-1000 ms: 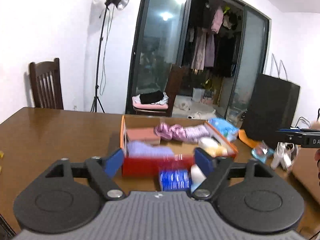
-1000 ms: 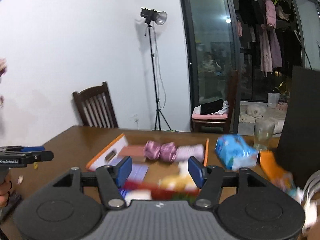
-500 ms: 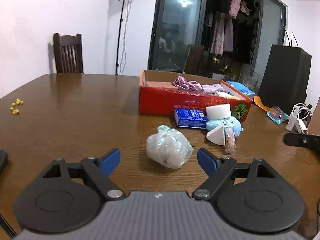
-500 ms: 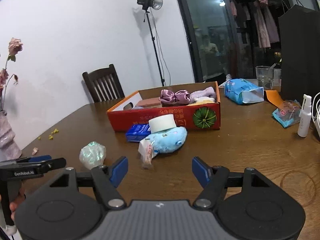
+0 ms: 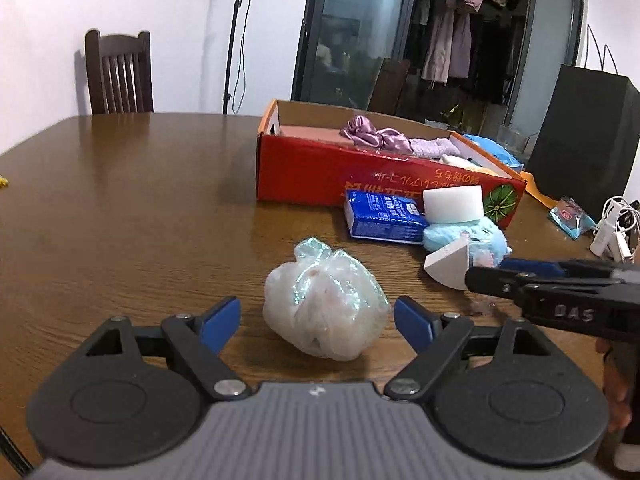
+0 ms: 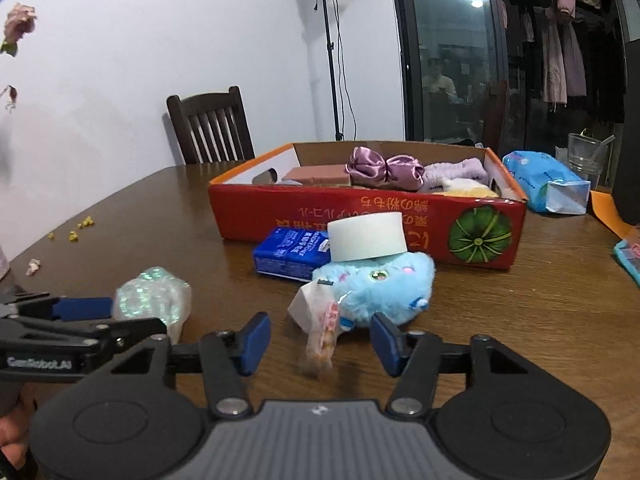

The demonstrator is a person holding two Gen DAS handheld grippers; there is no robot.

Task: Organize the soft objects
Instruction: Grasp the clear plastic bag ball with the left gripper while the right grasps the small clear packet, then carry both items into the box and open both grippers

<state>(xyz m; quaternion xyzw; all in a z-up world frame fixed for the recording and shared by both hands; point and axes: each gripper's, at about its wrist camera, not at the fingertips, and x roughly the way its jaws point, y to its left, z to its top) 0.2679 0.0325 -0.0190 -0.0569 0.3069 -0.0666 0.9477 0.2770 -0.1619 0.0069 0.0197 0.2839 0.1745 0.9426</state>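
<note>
Both grippers have come closer to the things on the desk than half a second ago: the crinkly bag now sits right between the left fingers, and the blue plush fills more of the right view. From the left wrist, the left gripper (image 5: 317,322) has its fingers spread wide with nothing held, and the clear plastic bag (image 5: 324,306) lies on the wooden desk (image 5: 132,208) between the two blue pads, touching neither as far as I can see. Beyond it sit a blue tissue pack (image 5: 384,217), a white sponge block (image 5: 453,204) resting on top of a fluffy blue plush toy (image 5: 476,236), and behind them the red cardboard box (image 5: 360,176) with a purple satin scrunchie (image 5: 370,136) and other soft pieces inside. The right gripper's arm pokes in from the right edge. From the right wrist, the right gripper (image 6: 318,340) is likewise wide open and empty, hovering just short of the blue plush toy (image 6: 384,288), whose paper tag (image 6: 306,306) and a small pinkish packet dangle between the fingers. The white sponge block (image 6: 366,236) sits on the plush, the blue tissue pack (image 6: 290,254) beside it, the red cardboard box (image 6: 360,216) behind, and the clear plastic bag (image 6: 154,296) off to the left beside the other gripper.
</note>
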